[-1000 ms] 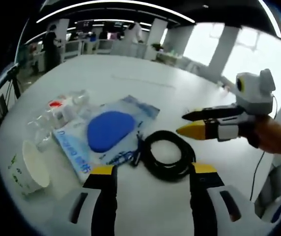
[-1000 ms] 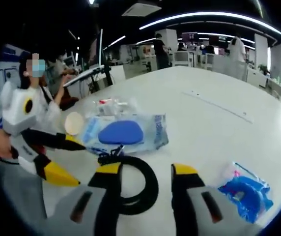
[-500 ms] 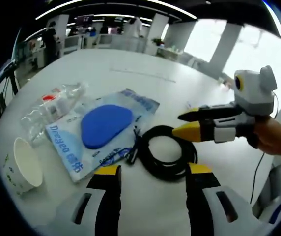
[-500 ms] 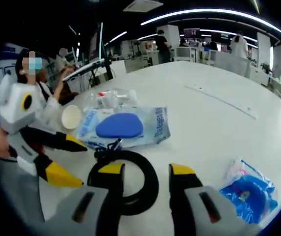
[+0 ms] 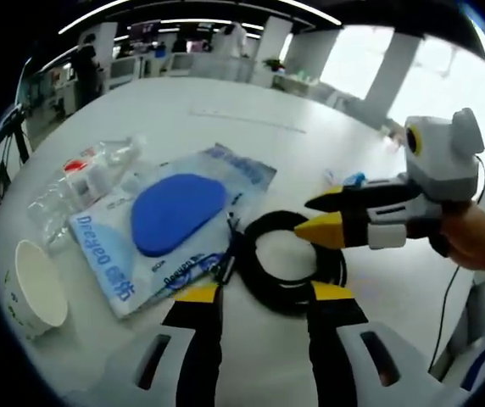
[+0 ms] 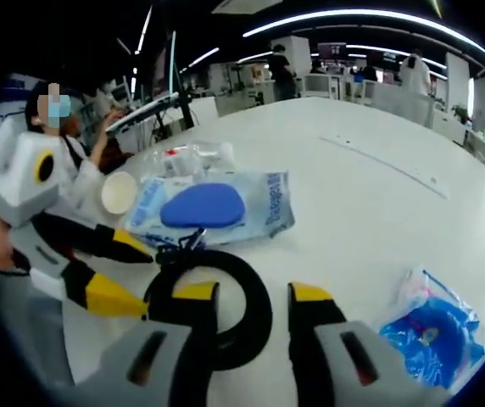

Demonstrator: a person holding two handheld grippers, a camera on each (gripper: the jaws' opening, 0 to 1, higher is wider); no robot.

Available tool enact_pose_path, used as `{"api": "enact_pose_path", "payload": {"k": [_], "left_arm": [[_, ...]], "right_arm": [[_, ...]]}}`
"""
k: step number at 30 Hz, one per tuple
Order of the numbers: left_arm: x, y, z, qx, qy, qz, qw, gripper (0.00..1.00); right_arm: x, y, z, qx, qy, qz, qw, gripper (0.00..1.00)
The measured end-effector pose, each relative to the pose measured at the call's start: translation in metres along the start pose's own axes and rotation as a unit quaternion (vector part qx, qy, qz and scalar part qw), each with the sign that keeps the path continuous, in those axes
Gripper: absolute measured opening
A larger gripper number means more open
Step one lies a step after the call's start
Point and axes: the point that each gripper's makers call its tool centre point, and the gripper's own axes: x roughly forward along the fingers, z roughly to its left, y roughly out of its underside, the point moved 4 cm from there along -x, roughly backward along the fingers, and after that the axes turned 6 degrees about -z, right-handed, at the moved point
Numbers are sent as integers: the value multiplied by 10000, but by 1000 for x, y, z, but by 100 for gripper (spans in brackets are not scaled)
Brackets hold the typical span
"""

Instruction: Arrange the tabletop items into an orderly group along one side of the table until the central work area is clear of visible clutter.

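Both tools are held low with jaws parted, left tool [image 5: 255,297] facing right tool [image 6: 247,297].

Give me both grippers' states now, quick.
Left gripper: open, holding nothing, jaws over the black cable coil.
Right gripper: open, holding nothing, jaws also at the coil.

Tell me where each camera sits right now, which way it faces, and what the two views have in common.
Left gripper view: rides the left gripper, looking along its jaws over the cable coil to the blue pack, cup and clear bag; the right gripper and a hand enter from the right.
Right gripper view: rides the right gripper, facing the coil and pack; the left gripper enters from the left; a second blue bag lies right.
Shared: table, coil, pack, cup, clear bag.
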Motion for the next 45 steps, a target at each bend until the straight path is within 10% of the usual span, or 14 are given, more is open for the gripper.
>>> {"api": "enact_pose_path", "payload": {"k": [45], "left_arm": [[11, 3, -3, -183, -168, 388, 9989, 9]], "right_arm": [[6, 7, -2, -653, 90, 333, 9973, 8]]}}
